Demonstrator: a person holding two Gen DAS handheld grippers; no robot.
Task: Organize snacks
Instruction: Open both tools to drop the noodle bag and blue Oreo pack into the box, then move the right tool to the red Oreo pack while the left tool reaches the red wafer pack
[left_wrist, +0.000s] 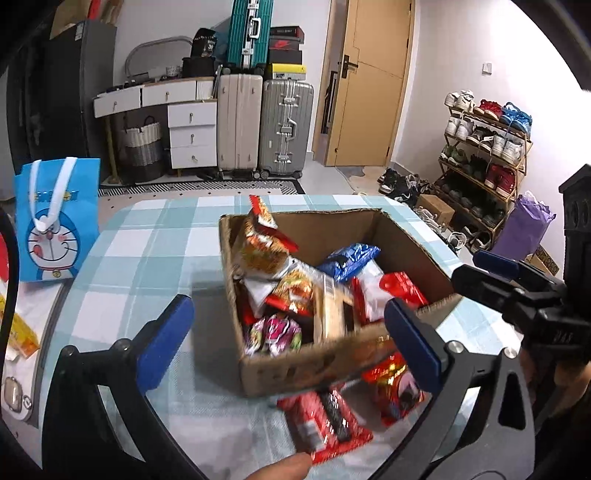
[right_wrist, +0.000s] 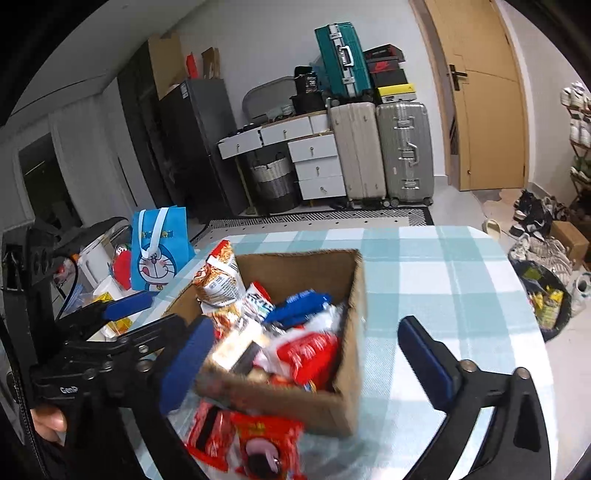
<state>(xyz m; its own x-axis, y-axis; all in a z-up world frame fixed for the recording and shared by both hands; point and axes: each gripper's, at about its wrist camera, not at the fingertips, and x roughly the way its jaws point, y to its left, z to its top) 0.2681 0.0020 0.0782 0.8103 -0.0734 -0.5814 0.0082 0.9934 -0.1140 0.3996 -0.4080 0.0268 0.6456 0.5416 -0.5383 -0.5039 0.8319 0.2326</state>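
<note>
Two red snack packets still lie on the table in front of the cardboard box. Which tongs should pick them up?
Probably left. The open left tongs already frame the red snack packets before the cardboard box; the open right tongs sit further right, mostly over checked tablecloth.

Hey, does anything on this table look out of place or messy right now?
Yes. Two red snack packets lie on the tablecloth outside the cardboard box, against its near wall. Inside, one noodle packet stands propped above the rim while the rest lie jumbled.
</note>
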